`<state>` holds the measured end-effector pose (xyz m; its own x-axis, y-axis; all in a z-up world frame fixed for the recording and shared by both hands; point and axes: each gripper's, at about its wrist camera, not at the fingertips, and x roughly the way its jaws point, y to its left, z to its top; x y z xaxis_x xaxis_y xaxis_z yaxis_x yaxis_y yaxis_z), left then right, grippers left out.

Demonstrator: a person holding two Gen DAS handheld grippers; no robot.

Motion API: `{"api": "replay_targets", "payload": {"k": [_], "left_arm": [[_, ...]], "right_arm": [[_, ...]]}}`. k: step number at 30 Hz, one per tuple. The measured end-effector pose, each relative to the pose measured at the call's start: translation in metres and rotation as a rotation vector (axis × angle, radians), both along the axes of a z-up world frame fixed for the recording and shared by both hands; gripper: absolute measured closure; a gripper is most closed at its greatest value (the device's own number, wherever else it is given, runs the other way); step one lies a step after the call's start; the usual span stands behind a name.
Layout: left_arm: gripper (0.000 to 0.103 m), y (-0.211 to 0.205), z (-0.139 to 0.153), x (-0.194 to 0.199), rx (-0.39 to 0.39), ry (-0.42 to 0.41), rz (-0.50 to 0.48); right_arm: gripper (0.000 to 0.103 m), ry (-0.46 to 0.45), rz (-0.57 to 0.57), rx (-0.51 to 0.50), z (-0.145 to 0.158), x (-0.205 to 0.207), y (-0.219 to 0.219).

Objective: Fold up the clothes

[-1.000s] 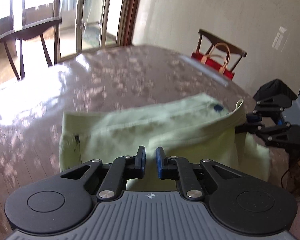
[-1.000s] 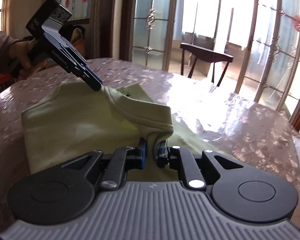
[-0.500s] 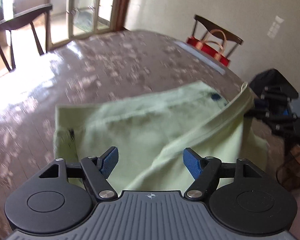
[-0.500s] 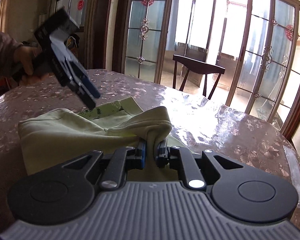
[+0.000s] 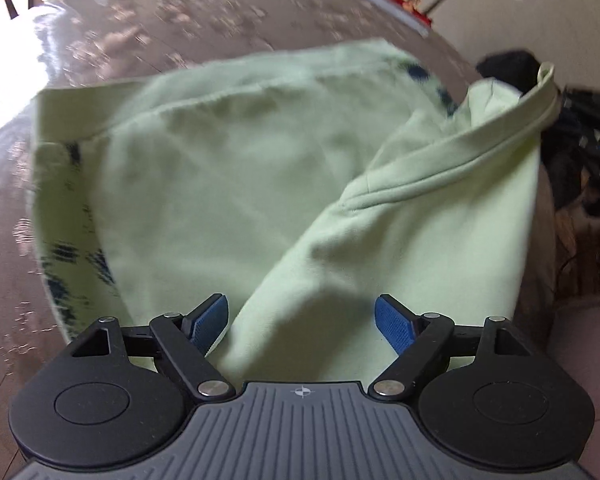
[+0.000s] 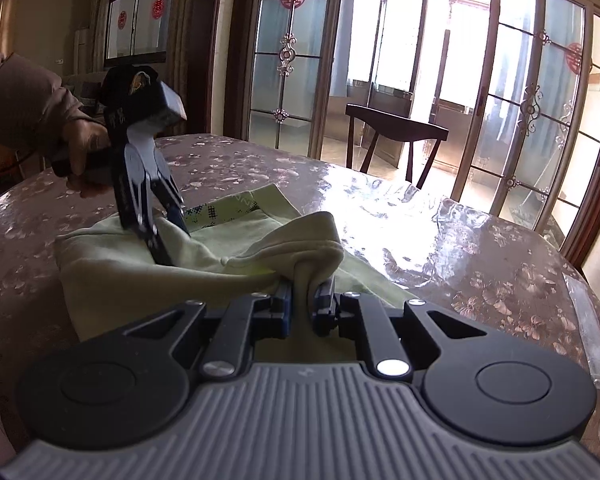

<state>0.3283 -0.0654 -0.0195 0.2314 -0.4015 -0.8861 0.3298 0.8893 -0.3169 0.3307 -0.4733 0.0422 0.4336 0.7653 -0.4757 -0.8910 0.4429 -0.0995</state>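
A pale green garment [image 5: 228, 184] lies on the table [image 6: 440, 236], near the table's edge closest to both cameras. In the left wrist view its long axis runs across the picture from left to right. The left end lies flat on the table and shows a dark blue print [image 5: 64, 256] along its border. The right end is drawn up off the table, with a hemmed band [image 5: 472, 152] rising toward the upper right.

The right gripper [image 6: 303, 300] is clamped on a bunched fold of the garment, which stands up between its blue pads [image 6: 324, 300] and arches over to the left. The left gripper [image 5: 302, 322] points steeply down at the cloth. Its jaws are opening and stand wide apart. Cloth lies under the gap, but the pads [image 5: 210, 320] do not press on it. In the right wrist view a hand [image 6: 86, 148] and a brown sleeve [image 6: 24, 96] hold this tool just over the garment's far-left part.

Against the frame one second ago: the left jaws were then nearly together at the cloth's edge, and they have since parted. The left view was then more level and showed the far window and chair. The right grip is unchanged.
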Motion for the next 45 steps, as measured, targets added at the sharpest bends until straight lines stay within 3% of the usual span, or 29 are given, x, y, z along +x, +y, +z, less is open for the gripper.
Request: {"api": "replay_targets", "payload": {"k": [1,3,4,8,16,24,30,34,36,37,38,40,43,45], "left_arm": [[0.020,-0.003,-0.003,-0.001,0.003,0.000,-0.011],[0.049,-0.005,0.001,-0.005,0.026,-0.045,0.000],[0.074,-0.006,0.003,-0.006,0.038,-0.067,0.006],[0.095,0.000,0.022,-0.017,0.010,-0.152,0.064],[0.098,0.011,0.059,-0.038,-0.119,-0.298,0.161],[0.099,0.009,0.087,-0.028,-0.120,-0.401,0.200],[0.099,0.015,0.112,-0.011,-0.069,-0.491,0.243],[0.098,0.014,0.108,0.007,0.025,-0.524,0.294],[0.096,0.013,0.097,0.020,0.133,-0.530,0.350],[0.089,0.012,0.088,0.028,0.205,-0.520,0.380],[0.082,0.011,0.076,0.035,0.260,-0.485,0.392],[0.082,0.008,0.053,0.050,0.367,-0.414,0.415],[0.080,0.002,0.030,0.060,0.496,-0.333,0.410],[0.068,0.004,0.033,0.053,0.480,-0.338,0.412]], "right_arm": [[0.090,-0.002,0.002,-0.004,0.000,-0.001,0.001],[0.090,-0.011,0.005,-0.012,0.000,-0.004,0.003],[0.090,-0.016,0.007,-0.015,0.000,-0.005,0.004],[0.090,-0.030,-0.006,-0.011,0.002,-0.007,0.006],[0.090,-0.058,-0.048,0.001,0.010,-0.003,0.004],[0.090,-0.114,-0.083,0.013,0.020,0.010,0.012],[0.090,-0.167,-0.109,0.013,0.028,0.034,0.026],[0.089,-0.165,-0.148,-0.006,0.013,0.062,0.043],[0.088,-0.160,-0.183,-0.030,-0.002,0.081,0.055],[0.083,-0.145,-0.202,-0.055,-0.012,0.094,0.062],[0.068,-0.115,-0.215,-0.089,-0.023,0.107,0.069],[0.045,-0.078,-0.260,-0.153,-0.042,0.124,0.075],[0.042,-0.051,-0.343,-0.223,-0.062,0.144,0.073],[0.042,-0.024,-0.395,-0.186,-0.056,0.150,0.047]]}}
